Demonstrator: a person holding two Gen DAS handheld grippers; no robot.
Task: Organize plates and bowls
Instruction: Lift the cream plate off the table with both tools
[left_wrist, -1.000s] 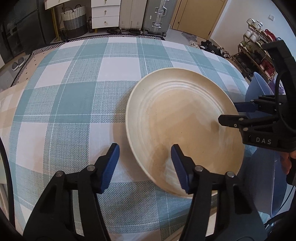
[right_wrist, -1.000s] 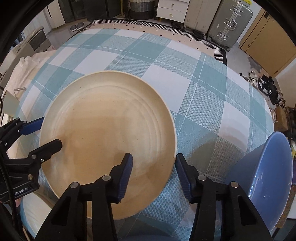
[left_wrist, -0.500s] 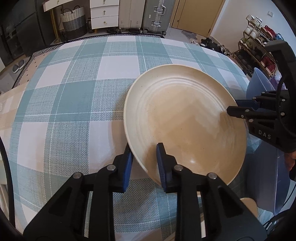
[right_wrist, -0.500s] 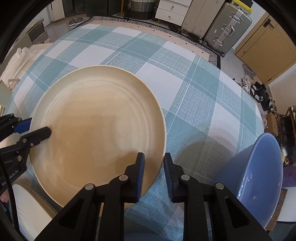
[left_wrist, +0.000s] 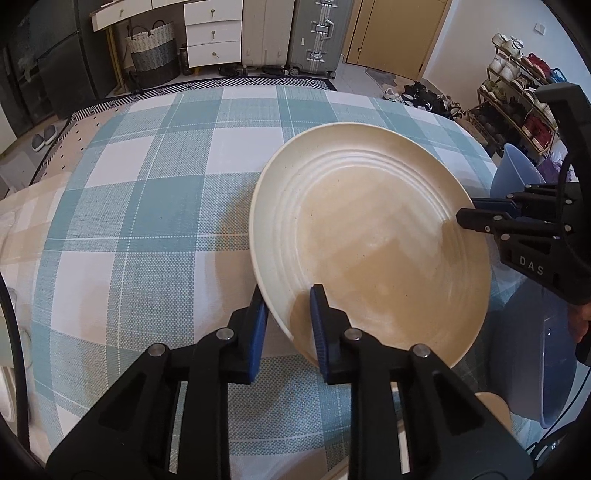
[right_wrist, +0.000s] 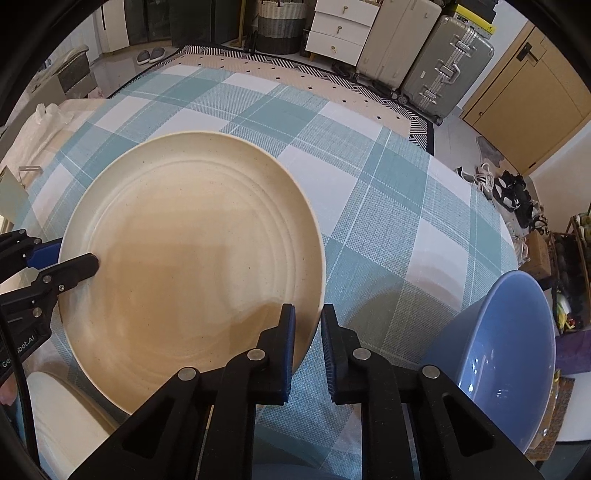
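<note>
plate held between both: left tongs clamp its near-left rim, right tongs clamp opposite rim, above worktop

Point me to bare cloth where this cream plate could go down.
Free: the checked tablecloth left of and beyond the cream plate, out to the far table edge. Crowded: the near right corner, with the blue bowl there and a second cream dish below the plate. Both the left gripper and the right gripper pinch its rim.
</note>
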